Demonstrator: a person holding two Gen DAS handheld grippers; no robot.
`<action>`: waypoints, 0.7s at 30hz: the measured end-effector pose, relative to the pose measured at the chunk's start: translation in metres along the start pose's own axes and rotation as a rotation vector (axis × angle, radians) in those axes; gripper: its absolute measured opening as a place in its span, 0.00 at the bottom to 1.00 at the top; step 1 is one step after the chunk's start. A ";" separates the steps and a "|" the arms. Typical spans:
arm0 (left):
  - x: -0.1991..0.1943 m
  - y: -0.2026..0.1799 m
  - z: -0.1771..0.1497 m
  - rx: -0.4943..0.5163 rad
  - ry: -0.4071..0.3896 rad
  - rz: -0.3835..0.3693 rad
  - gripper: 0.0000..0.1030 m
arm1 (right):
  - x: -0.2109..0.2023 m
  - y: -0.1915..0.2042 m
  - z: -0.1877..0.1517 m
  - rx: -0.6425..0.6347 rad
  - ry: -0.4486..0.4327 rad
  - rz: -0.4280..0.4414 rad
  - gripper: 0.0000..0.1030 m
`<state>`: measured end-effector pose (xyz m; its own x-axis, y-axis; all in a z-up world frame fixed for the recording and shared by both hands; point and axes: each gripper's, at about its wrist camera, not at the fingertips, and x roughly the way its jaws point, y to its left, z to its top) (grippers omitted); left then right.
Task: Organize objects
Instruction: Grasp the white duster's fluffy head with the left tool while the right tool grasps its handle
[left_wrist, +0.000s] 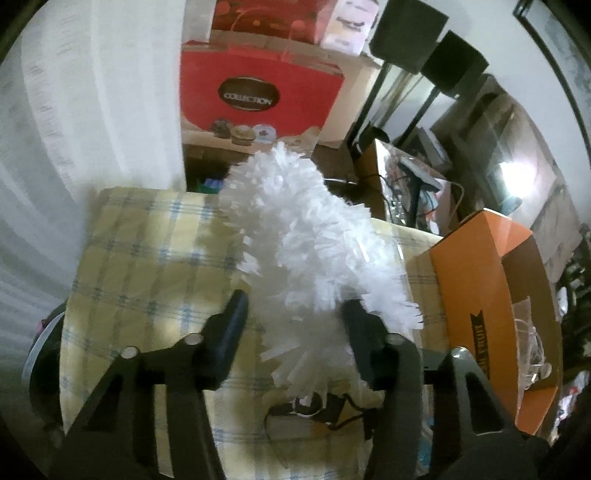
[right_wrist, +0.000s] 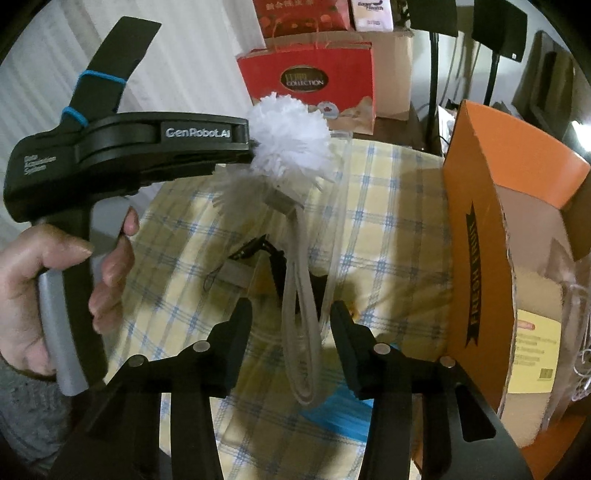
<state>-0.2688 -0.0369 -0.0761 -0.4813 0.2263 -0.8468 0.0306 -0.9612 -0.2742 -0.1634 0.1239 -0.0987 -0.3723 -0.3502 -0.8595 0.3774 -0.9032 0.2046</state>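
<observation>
A white fluffy duster (left_wrist: 295, 236) with a grey looped handle (right_wrist: 299, 325) hangs above the yellow plaid cloth (left_wrist: 147, 258). My left gripper (left_wrist: 295, 317) has its fingers around the duster's fluffy head and holds it up; in the right wrist view the left gripper (right_wrist: 255, 147) meets the fluffy head (right_wrist: 291, 144). My right gripper (right_wrist: 291, 314) is open, its fingers on either side of the hanging handle loop without touching it. A black cable (right_wrist: 258, 251) lies on the cloth under the duster.
An open orange "Fresh Fruit" box (right_wrist: 476, 258) stands at the right edge of the cloth, with papers and clear plastic inside. A red "Collection" bag (left_wrist: 258, 96) stands behind. White curtain at left. A blue item (right_wrist: 340, 417) lies under the right gripper.
</observation>
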 end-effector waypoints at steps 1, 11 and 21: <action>0.000 -0.001 0.001 0.001 0.001 -0.002 0.37 | 0.000 -0.001 0.000 0.001 0.002 0.006 0.44; -0.011 -0.012 0.002 0.009 -0.046 -0.009 0.04 | 0.000 -0.005 -0.003 0.012 0.002 0.040 0.16; -0.055 -0.038 0.007 0.047 -0.124 -0.056 0.03 | -0.018 -0.005 -0.006 0.018 -0.035 0.069 0.13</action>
<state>-0.2493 -0.0136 -0.0158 -0.5855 0.2610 -0.7675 -0.0386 -0.9547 -0.2951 -0.1532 0.1362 -0.0867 -0.3758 -0.4200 -0.8260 0.3878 -0.8809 0.2714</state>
